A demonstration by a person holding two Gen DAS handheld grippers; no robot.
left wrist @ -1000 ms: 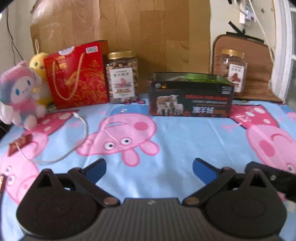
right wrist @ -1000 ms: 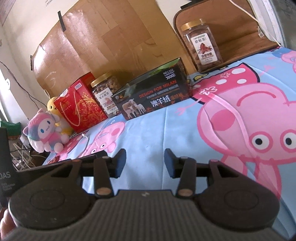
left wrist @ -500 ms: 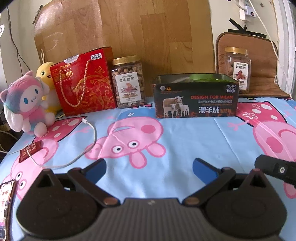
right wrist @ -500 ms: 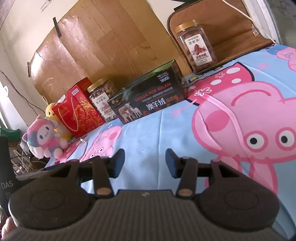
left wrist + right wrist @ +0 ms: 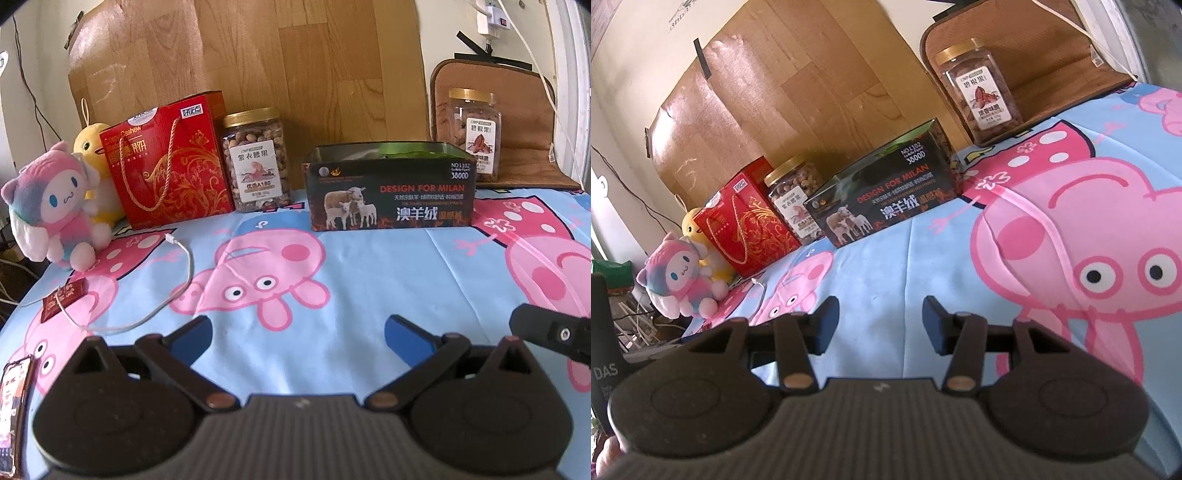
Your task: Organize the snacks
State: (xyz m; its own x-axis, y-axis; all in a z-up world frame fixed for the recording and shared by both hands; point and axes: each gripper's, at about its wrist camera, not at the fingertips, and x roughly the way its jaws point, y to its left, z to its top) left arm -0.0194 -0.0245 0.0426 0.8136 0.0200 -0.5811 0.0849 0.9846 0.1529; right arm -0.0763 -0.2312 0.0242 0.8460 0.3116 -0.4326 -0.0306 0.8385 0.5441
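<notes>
Only the left wrist view shows a phone [image 5: 14,413] at the lower left edge and a small red packet [image 5: 64,297] lying on a white charging cable [image 5: 173,291]; the right wrist view alone shows a dark device printed "DAS" [image 5: 604,354] at its left.

Both views share the back row on the cartoon-pig sheet [image 5: 369,295]: a red gift bag [image 5: 168,162] marked "Cashew", a round jar of nuts [image 5: 256,158] with a gold lid just beside it, then an open black tin [image 5: 389,190] reading "DESIGN FOR MILAN", "NO.L102" and "3800D" with sheep pictured. Well apart to the right, a square jar [image 5: 979,88] with a gold lid stands on a brown mat [image 5: 517,122]. A pink plush [image 5: 51,206] and a yellow duck plush [image 5: 92,147] sit left of the bag.

The left tongs [image 5: 297,334] are spread wide and hold nothing. The right tongs [image 5: 881,325] are also parted and empty, with open sheet between them and the snacks.
</notes>
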